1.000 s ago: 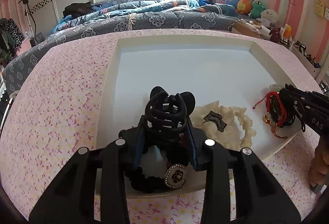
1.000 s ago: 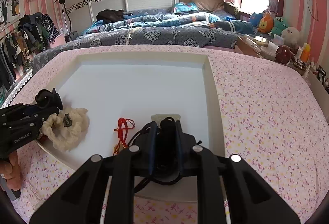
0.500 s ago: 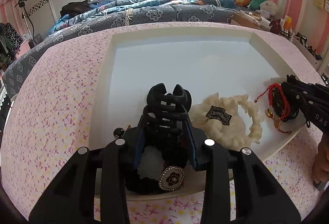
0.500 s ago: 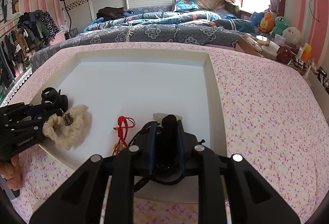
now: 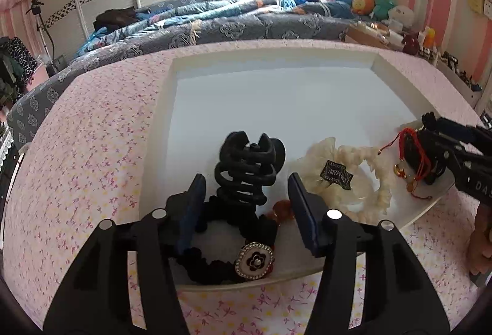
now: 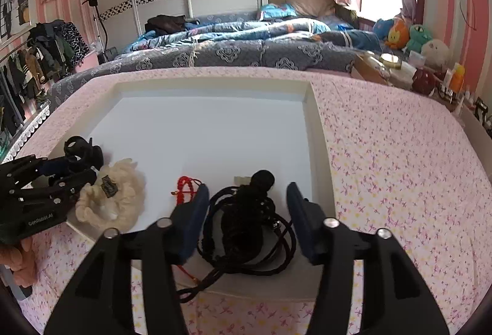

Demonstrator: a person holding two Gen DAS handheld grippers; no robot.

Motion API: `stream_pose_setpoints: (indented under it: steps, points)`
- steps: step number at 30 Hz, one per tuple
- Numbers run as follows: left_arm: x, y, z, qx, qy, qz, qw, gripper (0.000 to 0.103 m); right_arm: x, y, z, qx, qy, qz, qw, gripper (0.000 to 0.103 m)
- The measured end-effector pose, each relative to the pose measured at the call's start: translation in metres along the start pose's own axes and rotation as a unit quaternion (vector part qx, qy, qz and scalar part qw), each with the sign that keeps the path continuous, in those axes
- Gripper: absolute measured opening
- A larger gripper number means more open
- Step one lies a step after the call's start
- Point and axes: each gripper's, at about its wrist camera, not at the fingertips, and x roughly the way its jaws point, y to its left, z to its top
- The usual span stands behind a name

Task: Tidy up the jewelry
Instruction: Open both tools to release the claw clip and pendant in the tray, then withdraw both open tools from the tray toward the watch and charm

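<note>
- A black claw clip (image 5: 249,169) lies in the near left part of a white tray (image 5: 166,107), part of its base hidden behind a black scrunchie (image 5: 212,261) bearing a flower brooch (image 5: 254,260); an amber piece (image 5: 281,209) beside it is too small to make out
- The left gripper (image 5: 246,196) is opening, its pads clear of the clip between them
- The right gripper (image 6: 247,205) is opening around a black cord bundle (image 6: 246,224), whose loose end trails over the tray's near rim
- A cream scrunchie (image 5: 347,178) and red string bracelet (image 6: 186,185) lie between; pink floral cloth (image 6: 399,165) surrounds the tray
</note>
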Motion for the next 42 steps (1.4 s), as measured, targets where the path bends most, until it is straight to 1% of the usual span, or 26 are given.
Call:
stream_pose_setpoints:
  steps: [1,2,5,7,10,12,14,17,19,21,23,24,25,28,30,31,33,36,39,42]
  points:
    - [-0.003,0.001,-0.001,-0.003,-0.008,0.003,1.0,0.056,-0.002,-0.001,-0.001,0.0,-0.001,0.001,1.0,0.06]
    - [-0.01,0.003,-0.002,-0.007,-0.024,0.01,0.9996,0.057,-0.005,-0.002,-0.002,0.002,-0.006,0.001,1.0,0.06]
    - [-0.022,0.004,-0.004,-0.008,-0.048,0.014,0.9987,0.057,-0.014,-0.006,-0.004,0.003,-0.02,-0.004,1.0,0.06]
    - [-0.027,0.005,-0.003,-0.002,-0.046,0.02,0.9987,0.057,-0.02,-0.01,-0.001,0.007,-0.028,-0.009,1.0,0.06]
    - [-0.035,0.011,0.001,-0.013,-0.05,0.015,0.9985,0.056,-0.032,-0.022,0.007,0.027,-0.043,-0.008,0.999,0.06]
    - [-0.04,0.013,0.003,-0.021,-0.047,0.021,0.9985,0.056,-0.039,-0.027,0.012,0.034,-0.052,-0.004,0.998,0.06]
    - [-0.048,0.011,0.002,-0.023,-0.03,0.038,0.9986,0.056,-0.041,-0.031,0.015,0.034,-0.053,-0.005,0.998,0.06]
    - [-0.069,0.001,-0.004,-0.009,-0.041,0.038,0.9984,0.056,-0.043,-0.033,0.02,0.035,-0.045,-0.012,0.998,0.06]
    - [-0.087,-0.007,-0.012,-0.005,-0.052,0.033,0.9981,0.056,-0.053,-0.036,0.023,0.04,-0.051,0.001,0.998,0.06]
    - [-0.105,-0.017,-0.025,-0.006,-0.061,0.013,0.998,0.057,-0.063,-0.039,0.024,0.041,-0.056,0.012,0.997,0.06]
    - [-0.116,-0.028,-0.038,0.0,-0.062,-0.003,0.998,0.057,-0.074,-0.041,0.025,0.026,-0.059,0.014,0.998,0.06]
    - [-0.121,-0.034,-0.046,0.005,-0.064,-0.002,0.9979,0.057,-0.079,-0.042,0.024,0.017,-0.059,0.013,0.998,0.06]
    - [-0.126,-0.042,-0.054,0.011,-0.065,-0.003,0.9978,0.057,-0.086,-0.045,0.021,0.006,-0.06,0.013,0.998,0.06]
    - [-0.136,-0.066,-0.075,0.029,-0.058,-0.021,0.9977,0.057,-0.1,-0.058,0.011,-0.008,-0.057,0.007,0.998,0.06]
    - [-0.141,-0.078,-0.084,0.029,-0.055,-0.038,0.9973,0.057,-0.111,-0.071,-0.006,-0.008,-0.051,0.006,0.999,0.06]
    - [-0.141,-0.082,-0.087,0.03,-0.054,-0.04,0.9973,0.058,-0.114,-0.074,-0.012,-0.009,-0.049,0.006,0.999,0.06]
    - [-0.143,-0.097,-0.095,0.039,-0.054,-0.031,0.9973,0.062,-0.121,-0.087,-0.03,-0.01,-0.042,0.0,0.999,0.06]
    - [-0.14,-0.101,-0.102,0.033,-0.044,-0.024,0.9982,0.063,-0.13,-0.099,-0.053,0.0,-0.029,0.002,1.0,0.06]
    - [-0.137,-0.102,-0.114,0.018,-0.026,-0.023,0.9992,0.065,-0.136,-0.108,-0.072,0.01,-0.017,0.013,1.0,0.06]
    - [-0.124,-0.105,-0.122,0.011,0.004,-0.035,0.9993,0.066,-0.139,-0.109,-0.091,0.008,-0.004,0.021,1.0,0.06]
